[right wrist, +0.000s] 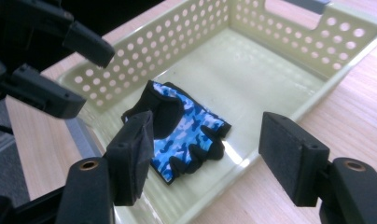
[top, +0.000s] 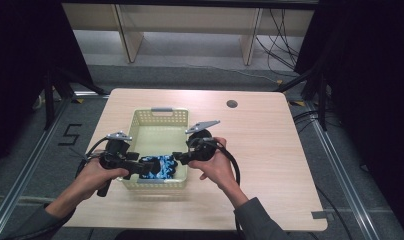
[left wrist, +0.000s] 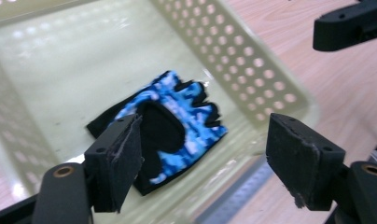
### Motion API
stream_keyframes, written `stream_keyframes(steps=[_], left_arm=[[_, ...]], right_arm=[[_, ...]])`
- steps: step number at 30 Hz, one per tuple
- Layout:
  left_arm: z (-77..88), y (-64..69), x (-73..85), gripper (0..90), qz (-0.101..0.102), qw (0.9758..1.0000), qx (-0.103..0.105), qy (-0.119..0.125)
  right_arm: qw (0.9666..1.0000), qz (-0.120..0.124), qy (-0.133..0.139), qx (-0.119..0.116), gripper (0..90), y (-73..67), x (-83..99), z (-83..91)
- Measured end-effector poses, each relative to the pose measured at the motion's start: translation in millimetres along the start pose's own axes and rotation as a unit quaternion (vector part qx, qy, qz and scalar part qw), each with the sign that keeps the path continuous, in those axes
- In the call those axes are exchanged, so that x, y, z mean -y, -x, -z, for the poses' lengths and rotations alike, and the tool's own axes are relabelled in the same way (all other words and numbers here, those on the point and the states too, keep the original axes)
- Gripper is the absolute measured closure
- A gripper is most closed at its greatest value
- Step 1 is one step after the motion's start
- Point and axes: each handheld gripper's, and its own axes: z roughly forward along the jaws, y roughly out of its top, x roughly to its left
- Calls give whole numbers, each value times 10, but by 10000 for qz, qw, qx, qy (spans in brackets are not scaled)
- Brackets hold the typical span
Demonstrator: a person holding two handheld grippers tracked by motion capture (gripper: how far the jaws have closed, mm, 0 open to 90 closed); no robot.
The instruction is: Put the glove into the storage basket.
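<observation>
A: From the high view, what's on the table [top: 270,150]?

B: A pale yellow basket [top: 160,118]. A blue camouflage glove [top: 160,166] lies flat at its near end. The left gripper [top: 144,169] and right gripper [top: 177,160] hang above it from either side.

A: And the left gripper view?

B: The left gripper [left wrist: 203,161] is spread wide with nothing between the jaws; the glove [left wrist: 177,126] rests on the basket [left wrist: 252,70] floor below.

A: The right gripper view?

B: The right gripper [right wrist: 205,154] is likewise released and empty, above the glove [right wrist: 182,130] near the basket [right wrist: 289,51] wall.
</observation>
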Motion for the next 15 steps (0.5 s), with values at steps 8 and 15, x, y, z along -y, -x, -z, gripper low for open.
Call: stream_keyframes(steps=[8,15], left_arm=[[-28,243,43,223,-108,9993,253,241],[-30,404,120,219,-252,9981,477,313]], right_arm=[[9998,-144,128,14,336,90,183,200],[9996,-206,181,11,325,99,368,335]])
